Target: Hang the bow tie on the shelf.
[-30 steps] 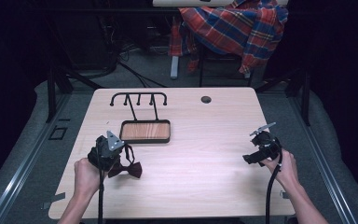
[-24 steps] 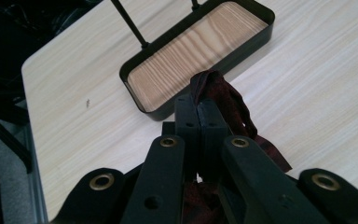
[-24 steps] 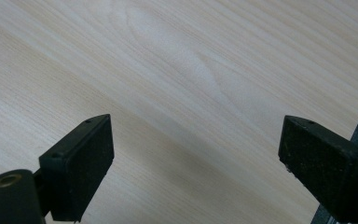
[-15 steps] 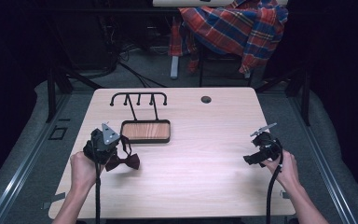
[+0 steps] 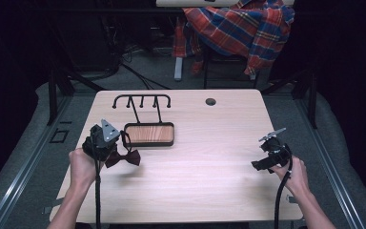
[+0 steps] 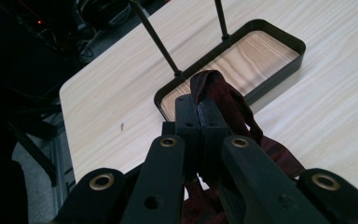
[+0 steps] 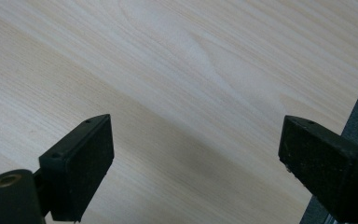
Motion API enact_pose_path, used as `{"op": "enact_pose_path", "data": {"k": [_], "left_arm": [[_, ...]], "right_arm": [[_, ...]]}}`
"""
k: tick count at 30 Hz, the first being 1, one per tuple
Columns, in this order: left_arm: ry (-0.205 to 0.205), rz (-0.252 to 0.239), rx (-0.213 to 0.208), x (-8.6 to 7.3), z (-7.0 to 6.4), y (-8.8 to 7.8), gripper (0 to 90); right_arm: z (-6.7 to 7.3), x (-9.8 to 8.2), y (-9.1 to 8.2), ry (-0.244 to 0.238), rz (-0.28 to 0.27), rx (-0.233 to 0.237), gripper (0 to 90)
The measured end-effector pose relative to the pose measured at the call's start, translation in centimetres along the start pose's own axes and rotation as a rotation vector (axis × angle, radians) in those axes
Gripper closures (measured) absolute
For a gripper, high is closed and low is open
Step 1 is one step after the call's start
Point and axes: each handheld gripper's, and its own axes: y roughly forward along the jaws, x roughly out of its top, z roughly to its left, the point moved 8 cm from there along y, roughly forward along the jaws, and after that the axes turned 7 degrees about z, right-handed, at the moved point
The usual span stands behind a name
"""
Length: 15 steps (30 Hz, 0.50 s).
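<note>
On the pale wood table (image 5: 209, 167), your left claw (image 6: 199, 116) pinched the dark red bow tie (image 5: 123, 157) just beside the tray (image 5: 150, 141); your right claw (image 7: 196, 163) hung spread wide, well apart.

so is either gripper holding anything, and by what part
The left gripper is shut on the dark red bow tie, pinching its strap loop while the bow hangs below. The right gripper is open over the table, holding nothing.
</note>
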Motion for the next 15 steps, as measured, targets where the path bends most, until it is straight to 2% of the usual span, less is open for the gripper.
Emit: {"op": "enact_pose_path", "data": {"k": [15], "left_arm": [[-0.003,-0.021,0.022,1.0,1.8,0.0,89.5]], "right_arm": [[0.1,0.0,0.1,0.000,0.007,-0.004,9.9]]}}
